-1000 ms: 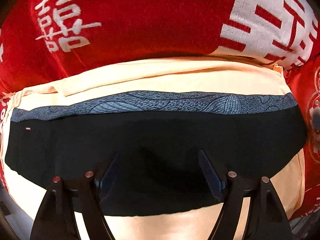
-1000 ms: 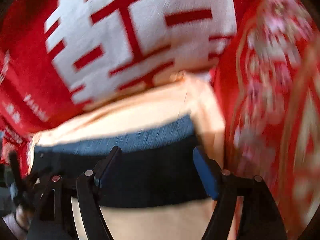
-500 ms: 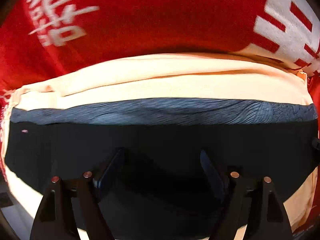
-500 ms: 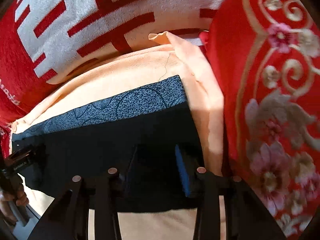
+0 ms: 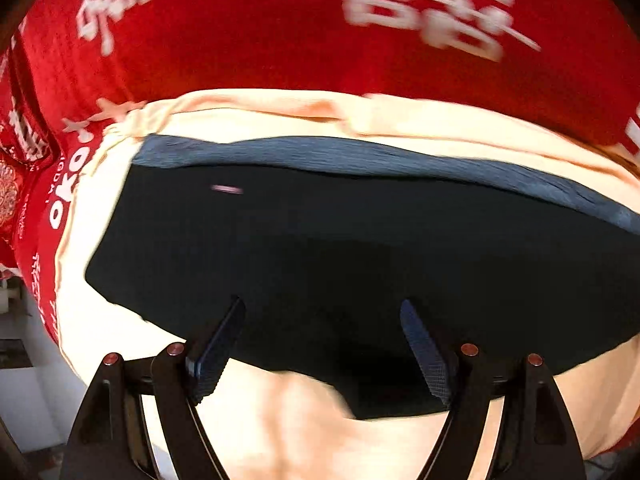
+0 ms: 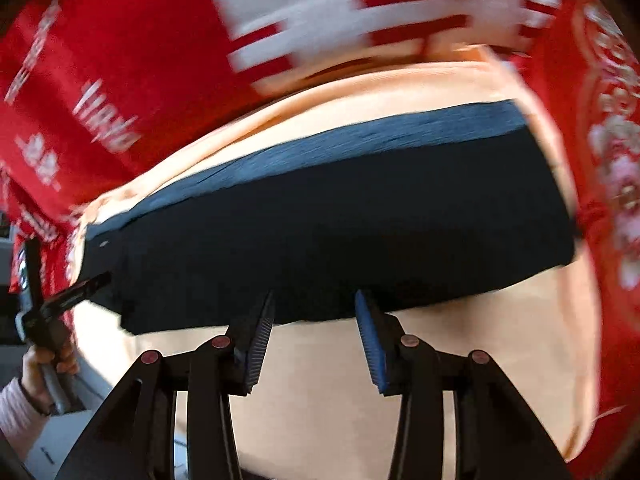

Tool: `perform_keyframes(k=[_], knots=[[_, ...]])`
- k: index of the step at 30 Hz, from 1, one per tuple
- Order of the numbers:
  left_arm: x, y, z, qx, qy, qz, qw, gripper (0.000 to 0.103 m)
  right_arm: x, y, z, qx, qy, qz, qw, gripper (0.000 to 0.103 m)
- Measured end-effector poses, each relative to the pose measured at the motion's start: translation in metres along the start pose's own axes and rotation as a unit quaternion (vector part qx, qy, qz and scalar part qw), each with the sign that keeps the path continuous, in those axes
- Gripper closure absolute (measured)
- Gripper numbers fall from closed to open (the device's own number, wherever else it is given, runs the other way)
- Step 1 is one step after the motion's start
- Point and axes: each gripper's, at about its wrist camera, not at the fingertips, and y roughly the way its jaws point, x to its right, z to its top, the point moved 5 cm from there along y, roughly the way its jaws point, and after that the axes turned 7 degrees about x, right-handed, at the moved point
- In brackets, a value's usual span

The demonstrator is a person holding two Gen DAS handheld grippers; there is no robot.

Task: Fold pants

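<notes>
The black pants (image 5: 340, 240) lie folded into a wide band on a peach cloth (image 5: 300, 420), with a blue patterned waistband (image 5: 360, 156) along the far edge. My left gripper (image 5: 322, 304) hovers open over the pants' near half, close to their left end, with nothing pinched. In the right wrist view the pants (image 6: 340, 220) stretch across the frame. My right gripper (image 6: 314, 298) stands at their near edge with its jaws opening, and the pads press on nothing. My left gripper's black fingers (image 6: 76, 292) show at the pants' left end.
A red blanket (image 5: 280, 40) with white characters lies beyond the peach cloth. Red floral fabric (image 6: 616, 160) borders the right side. A person's hand (image 6: 40, 360) with a pale sleeve holds the left gripper's handle. Pale floor or furniture (image 5: 20, 360) shows past the left edge.
Both grippers have slid left along the pants. The left one now sees the pants' left end. The right gripper pulled back to the near edge, and its jaws narrowed, then widened a little.
</notes>
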Motion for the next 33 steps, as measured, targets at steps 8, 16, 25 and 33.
perform_keyframes(k=[8, 16, 25, 33], knots=[[-0.106, 0.046, 0.018, 0.004, -0.009, -0.003, 0.9999, 0.022, -0.156, 0.089, -0.056, -0.042, 0.059, 0.118, 0.990, 0.050], [-0.161, 0.087, 0.010, 0.003, 0.009, -0.025, 0.9997, 0.010, -0.236, 0.166, -0.110, -0.087, 0.111, 0.156, 0.978, 0.050], [-0.162, 0.087, 0.007, 0.007, 0.007, -0.046, 0.9989, 0.010, -0.239, 0.158, -0.106, -0.056, 0.126, 0.157, 0.978, 0.051], [-0.160, 0.086, 0.004, 0.005, 0.008, -0.042, 0.9991, 0.010, -0.234, 0.163, -0.097, -0.048, 0.154, 0.163, 0.973, 0.052]])
